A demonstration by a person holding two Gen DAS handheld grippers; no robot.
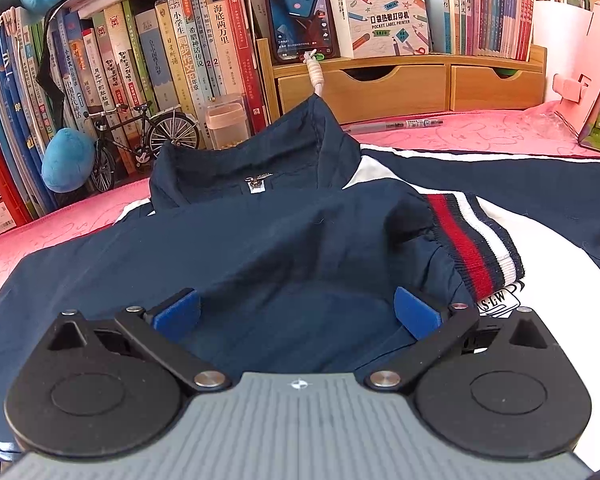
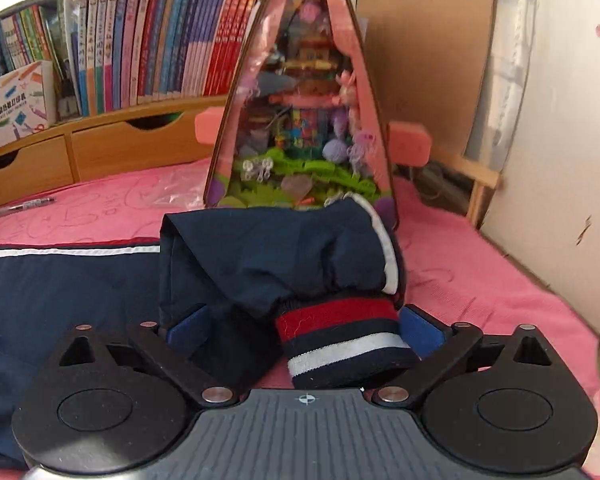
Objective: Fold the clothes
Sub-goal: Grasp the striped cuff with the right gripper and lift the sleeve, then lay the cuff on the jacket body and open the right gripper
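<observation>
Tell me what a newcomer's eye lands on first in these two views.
The navy jacket spread over the pink cover fills the left view, its collar standing up and a red, white and navy striped cuff folded onto its chest. In the right view, the other cuff lies between the open pads of the right hand-held gripper, with a colourful toy display upright behind.

A child's room at home is shown: a pink cloth-covered desk [image 1: 480, 136] is backed at twelve o'clock by shelves of children's books [image 1: 140, 60], a wooden drawer organiser [image 1: 412, 84], a blue plush toy [image 1: 66, 160] and a toy brick diorama [image 2: 300, 128].
</observation>
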